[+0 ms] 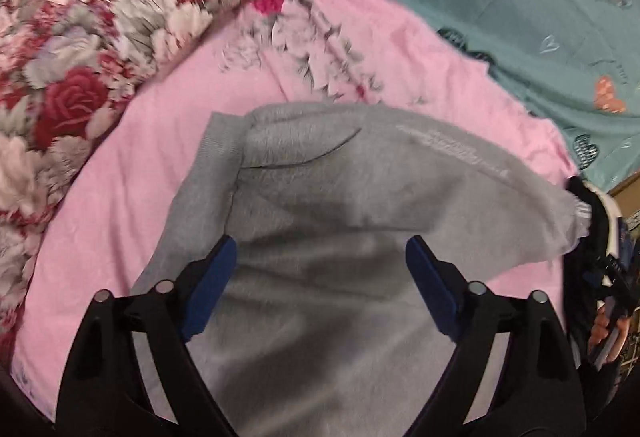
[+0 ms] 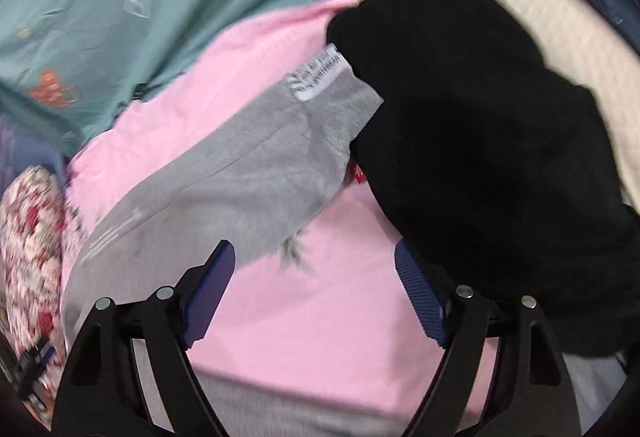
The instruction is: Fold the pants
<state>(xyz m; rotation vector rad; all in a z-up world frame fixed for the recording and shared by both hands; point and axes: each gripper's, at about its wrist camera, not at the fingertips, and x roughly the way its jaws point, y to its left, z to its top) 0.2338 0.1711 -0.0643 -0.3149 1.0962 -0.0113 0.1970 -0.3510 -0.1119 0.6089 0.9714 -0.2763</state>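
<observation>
- The grey pants [image 1: 320, 197] lie on the pink sheet [image 1: 120, 197] of the bed, already doubled over at least in part, with a ribbed cuff showing at the far left.
- Our left hand-held gripper [image 1: 320, 257] hovers over the middle of the grey cloth with its blue pads wide apart, holding nothing.
- Our right hand-held gripper [image 2: 314, 261] is also spread and empty, over bare pink sheet, with the labelled end of the pants [image 2: 320, 109] ahead of it.
- That end runs just under a black garment [image 2: 480, 117], so we judge it wise to free it first, or the black cloth may drag along.
- For a clean fold, we should pinch both layers at an edge, one gripper at each corner, and lift evenly.
- The fleece looks thick and limp; a shallow pinch may catch only the top layer.
</observation>
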